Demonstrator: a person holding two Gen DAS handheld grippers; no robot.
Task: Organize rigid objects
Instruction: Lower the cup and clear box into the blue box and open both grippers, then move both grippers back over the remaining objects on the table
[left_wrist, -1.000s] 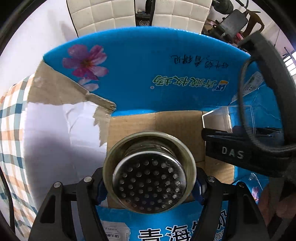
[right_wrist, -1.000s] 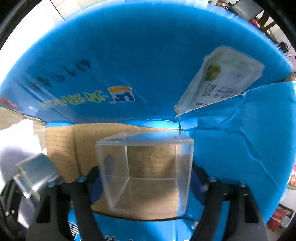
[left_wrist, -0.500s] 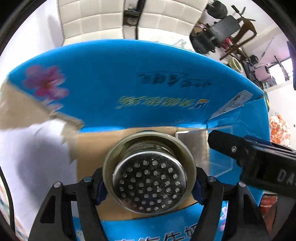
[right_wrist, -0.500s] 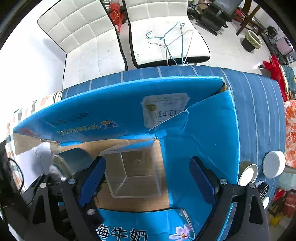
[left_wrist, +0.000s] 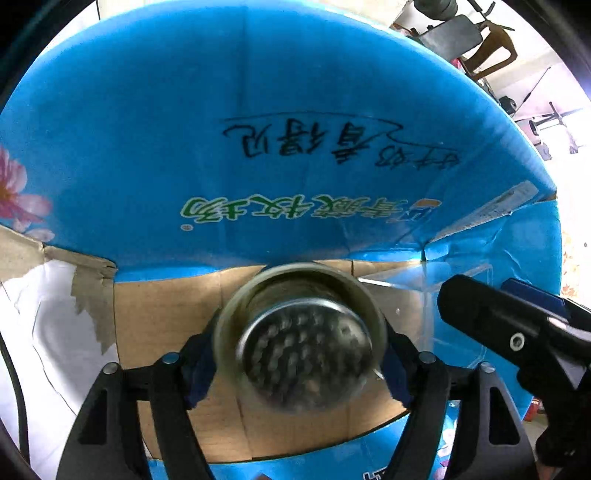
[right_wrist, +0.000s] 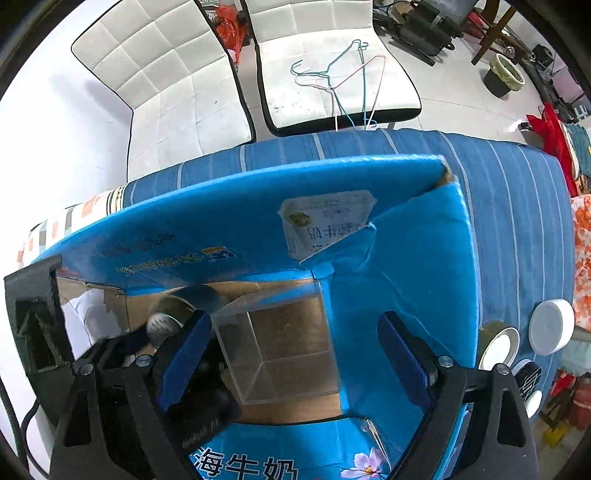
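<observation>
The round glass jar with a perforated steel lid (left_wrist: 301, 343) sits inside the blue cardboard milk box (left_wrist: 258, 110), beside the clear acrylic cube (right_wrist: 280, 350). The left gripper (left_wrist: 299, 354) has just been opening, jar between its pads; contact appears released, though blur obscures it. Withdraw straight upward. The right gripper (right_wrist: 295, 358) stands open above the cube.

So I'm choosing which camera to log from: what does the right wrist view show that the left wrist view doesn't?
Only the right wrist view shows the striped blue tablecloth, two white chairs, wire hangers and the white lid.

Only the left wrist view shows the handwriting on the flap.

Both show the blue carton, the clear box and the perforated-lid jar between the left gripper fingers.
</observation>
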